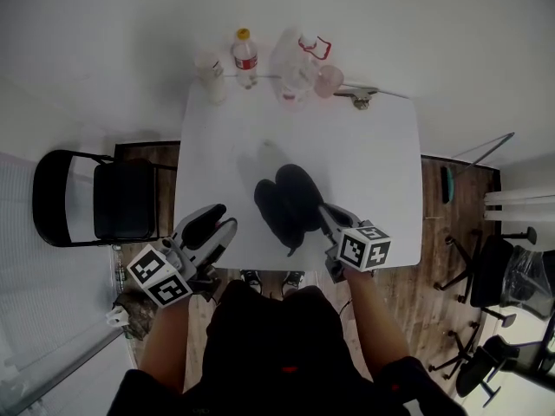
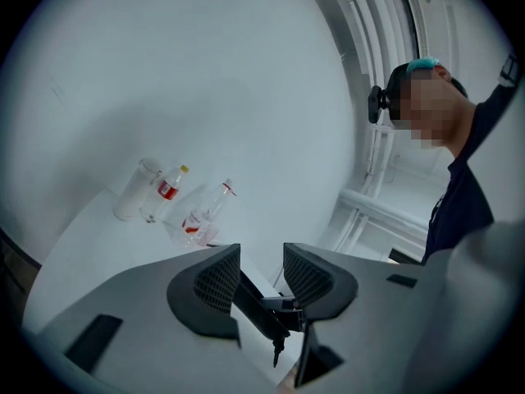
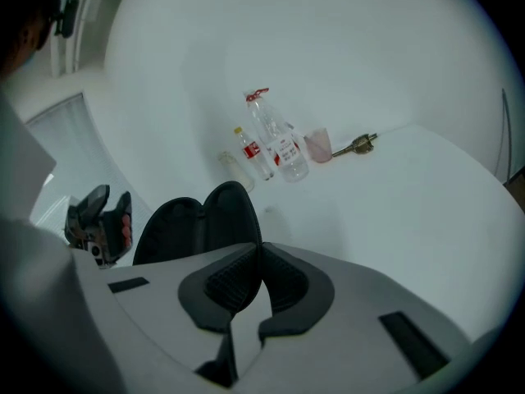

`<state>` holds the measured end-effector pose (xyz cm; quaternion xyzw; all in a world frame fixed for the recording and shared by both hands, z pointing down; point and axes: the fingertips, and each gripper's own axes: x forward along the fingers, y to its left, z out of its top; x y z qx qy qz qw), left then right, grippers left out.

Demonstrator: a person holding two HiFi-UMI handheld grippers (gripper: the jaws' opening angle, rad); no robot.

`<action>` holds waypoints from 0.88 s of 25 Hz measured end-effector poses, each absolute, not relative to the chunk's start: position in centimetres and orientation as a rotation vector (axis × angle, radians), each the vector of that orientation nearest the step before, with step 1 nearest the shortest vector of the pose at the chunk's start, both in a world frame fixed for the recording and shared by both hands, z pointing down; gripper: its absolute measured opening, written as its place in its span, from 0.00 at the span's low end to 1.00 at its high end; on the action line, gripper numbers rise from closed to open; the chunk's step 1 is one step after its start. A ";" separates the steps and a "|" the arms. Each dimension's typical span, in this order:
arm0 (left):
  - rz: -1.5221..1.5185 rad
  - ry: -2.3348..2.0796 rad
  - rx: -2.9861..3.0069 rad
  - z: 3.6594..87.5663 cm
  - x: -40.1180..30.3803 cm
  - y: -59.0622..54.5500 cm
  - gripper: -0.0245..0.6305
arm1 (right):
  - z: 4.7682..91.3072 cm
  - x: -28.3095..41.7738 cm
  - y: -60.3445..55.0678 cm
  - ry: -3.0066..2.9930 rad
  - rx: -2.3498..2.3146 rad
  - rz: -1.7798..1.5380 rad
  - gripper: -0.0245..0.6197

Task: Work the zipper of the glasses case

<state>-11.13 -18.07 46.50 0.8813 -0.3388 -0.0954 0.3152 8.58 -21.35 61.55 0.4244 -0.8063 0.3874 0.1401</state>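
The black glasses case lies unzipped and spread open in the middle of the white table. My right gripper is at the case's right rim. In the right gripper view its pads are closed together on the edge of the case. My left gripper is near the table's front left edge, apart from the case. Its jaws stand open with nothing pressed between them. In the left gripper view, between the jaws of the left gripper, I see the case edge-on farther off, with its zipper pull dangling.
Along the table's far edge stand a white cup, a red-labelled bottle, a clear plastic bottle, a pink cup and a metal fitting. A black chair stands on the left, office chairs on the right.
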 end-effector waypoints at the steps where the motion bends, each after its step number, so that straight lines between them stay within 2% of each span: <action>1: -0.256 -0.863 2.335 46.2 -10.8 -18.0 0.29 | 60.4 8.5 -21.5 -2.356 1.224 1.133 0.09; 6: -0.269 -0.709 2.443 44.4 -9.0 -16.6 0.44 | 54.3 7.4 -21.0 -2.512 1.144 1.204 0.09; 11: -0.400 -0.535 2.518 41.5 -8.0 -15.0 0.55 | 47.8 5.2 -19.9 -2.673 1.008 1.290 0.09; 18: -0.572 -0.311 2.505 38.6 -6.7 -13.8 0.66 | 43.3 2.0 -17.0 -2.745 0.842 1.179 0.09; 22: -0.624 -0.248 2.480 38.0 -5.8 -13.2 0.68 | 42.9 1.1 -15.9 -2.725 0.835 1.025 0.09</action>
